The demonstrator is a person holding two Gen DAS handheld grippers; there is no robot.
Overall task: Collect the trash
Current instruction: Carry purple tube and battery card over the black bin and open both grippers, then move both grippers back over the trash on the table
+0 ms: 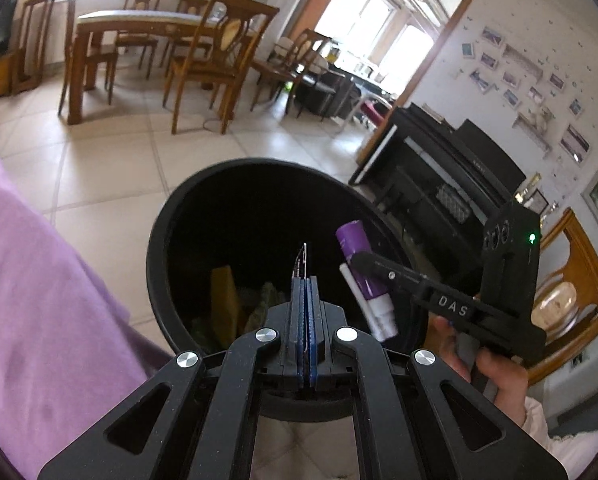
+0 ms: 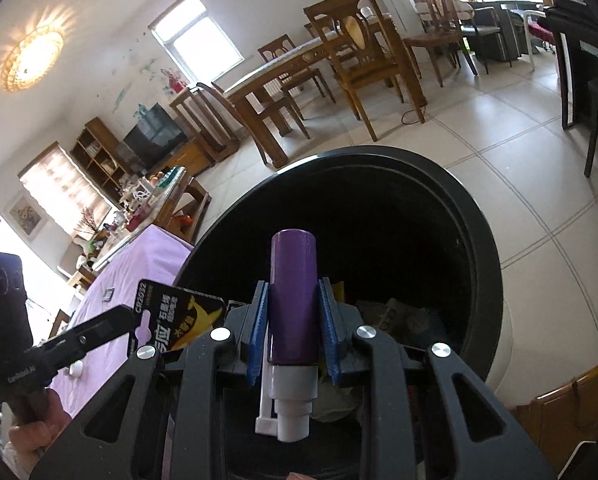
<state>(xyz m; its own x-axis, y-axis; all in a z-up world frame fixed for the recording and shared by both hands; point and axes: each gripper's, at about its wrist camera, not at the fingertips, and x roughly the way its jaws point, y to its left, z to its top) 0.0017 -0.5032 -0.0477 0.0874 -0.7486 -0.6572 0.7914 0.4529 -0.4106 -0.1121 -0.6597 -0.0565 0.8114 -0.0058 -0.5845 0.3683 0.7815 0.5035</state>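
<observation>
A: Is the trash over the bin [image 2: 475, 240] yet?

B: Yes. The right tool [image 2: 293, 320] is clamped on the purple tube [image 2: 293, 292]. The left tool [image 1: 305, 280], at nine o'clock, pinches a flat card pack [image 2: 179, 320].

A: Let go gently, straight above the dark hole.

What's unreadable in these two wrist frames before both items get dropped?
- Black round trash bin, both views: its depth is in shadow; only some trash shows.
- Flat black-and-yellow battery card: left wrist view shows it edge-on; right wrist view has print partly covered by the left gripper.
- Purple-and-white glue stick: the right gripper hides its sides.
- Bin's base: out of view in both.
</observation>
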